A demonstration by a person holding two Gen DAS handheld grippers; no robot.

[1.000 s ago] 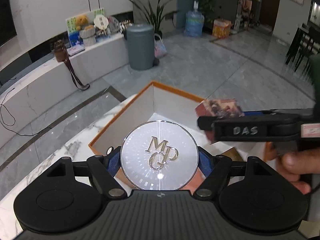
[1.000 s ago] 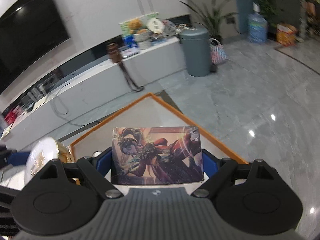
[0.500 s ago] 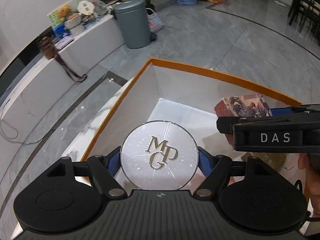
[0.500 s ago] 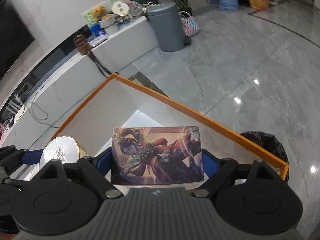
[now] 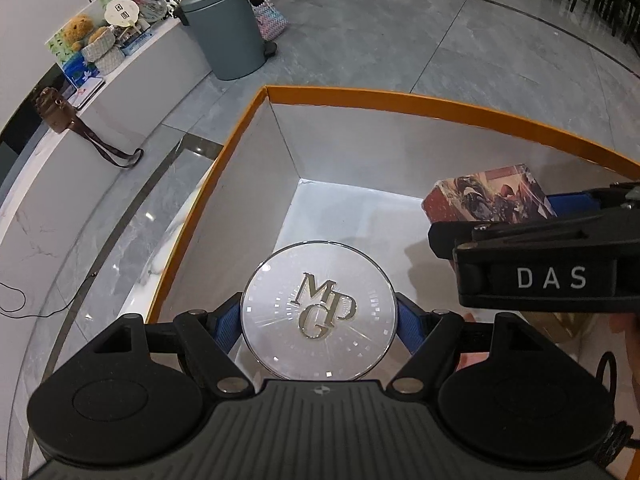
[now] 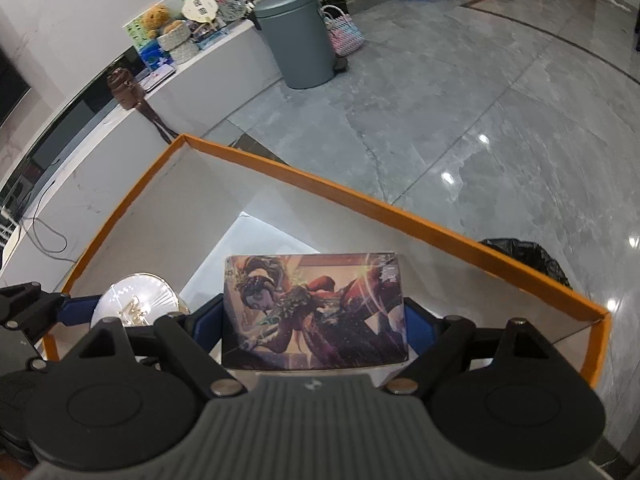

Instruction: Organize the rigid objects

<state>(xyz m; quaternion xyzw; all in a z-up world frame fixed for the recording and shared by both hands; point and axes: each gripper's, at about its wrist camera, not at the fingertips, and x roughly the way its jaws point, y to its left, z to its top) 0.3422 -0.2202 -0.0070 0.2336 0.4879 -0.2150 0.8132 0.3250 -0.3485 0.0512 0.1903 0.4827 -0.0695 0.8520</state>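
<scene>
The left gripper (image 5: 319,312) clamps a round silver tin (image 5: 319,310); the right gripper (image 6: 316,316) clamps a rectangular illustrated box (image 6: 316,314), both above the orange-rimmed cardboard box (image 5: 400,98).

The left gripper (image 5: 319,314) tilts steeply down over the near left corner of the orange-rimmed white box (image 5: 440,105), its blue pads clamped on a round silver tin with raised letters (image 5: 319,310). Just beside it, the right gripper (image 6: 316,316) tilts likewise, pads pressed to the sides of a rectangular illustrated tin (image 6: 316,312)
</scene>
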